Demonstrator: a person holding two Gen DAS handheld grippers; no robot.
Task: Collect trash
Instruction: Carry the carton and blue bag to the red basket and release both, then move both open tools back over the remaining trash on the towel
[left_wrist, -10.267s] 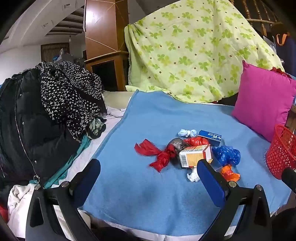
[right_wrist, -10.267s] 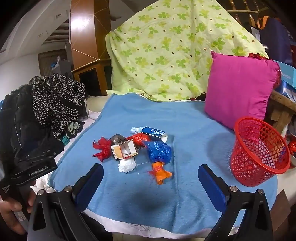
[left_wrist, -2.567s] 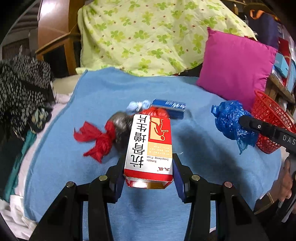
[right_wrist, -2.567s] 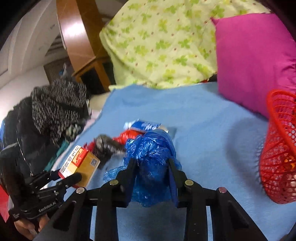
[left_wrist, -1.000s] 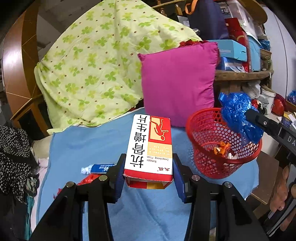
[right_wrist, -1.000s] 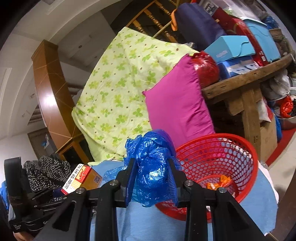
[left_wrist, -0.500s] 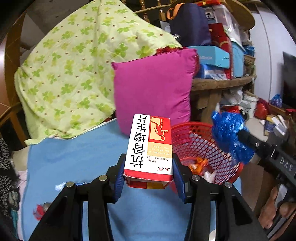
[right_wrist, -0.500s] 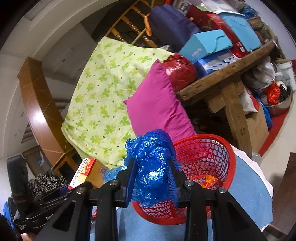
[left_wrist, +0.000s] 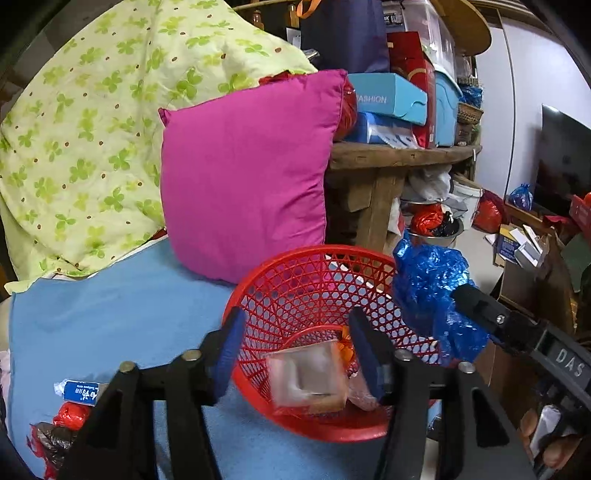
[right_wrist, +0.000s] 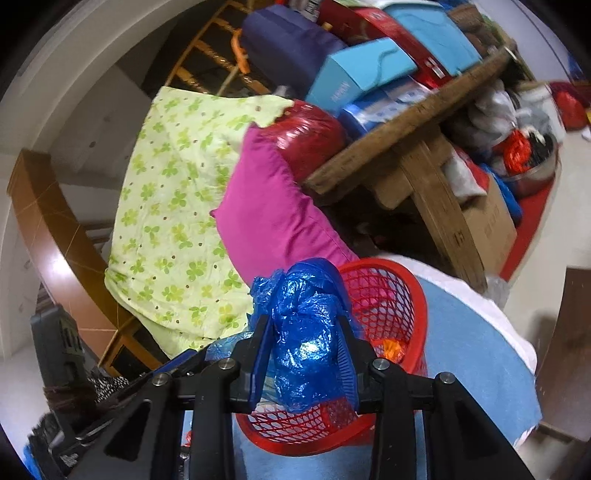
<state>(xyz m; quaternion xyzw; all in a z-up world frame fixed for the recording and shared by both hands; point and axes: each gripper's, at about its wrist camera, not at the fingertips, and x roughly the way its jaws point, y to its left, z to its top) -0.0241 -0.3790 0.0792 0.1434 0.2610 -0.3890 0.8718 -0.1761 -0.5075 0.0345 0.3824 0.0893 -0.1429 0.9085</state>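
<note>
Basket (left_wrist: 295, 291), red mesh, fills the middle of the left wrist view, standing on the blue blanket (left_wrist: 110, 314) with its mouth tipped toward the camera. The left gripper (left_wrist: 295, 354) hangs over its near rim with both fingers spread and nothing between them. A box (left_wrist: 308, 376), blurred, sits just inside the basket between the 2 fingers, touching neither. Orange scraps (left_wrist: 345, 341) lie deeper in. At 3 o'clock the right gripper (left_wrist: 439, 291) comes in from the side, pinching a blue bag (left_wrist: 432, 288) beside the basket's far rim. A pink pillow (left_wrist: 247, 177) leans at 12 o'clock, just behind the basket. At 8 o'clock a blue tube (left_wrist: 79, 391) and red wrapper (left_wrist: 72, 415) lie on the blanket, well apart from the basket.

From the right wrist view, the right gripper (right_wrist: 304, 350) is pressed onto the blue bag (right_wrist: 303, 332), which bulges above and below the fingers. The basket (right_wrist: 391, 299) sits right behind the bag, at 4 o'clock from it, orange scraps (right_wrist: 389, 347) showing inside. The pillow (right_wrist: 273, 218) stands at 12 o'clock, against a wooden shelf (right_wrist: 406, 136).
</note>
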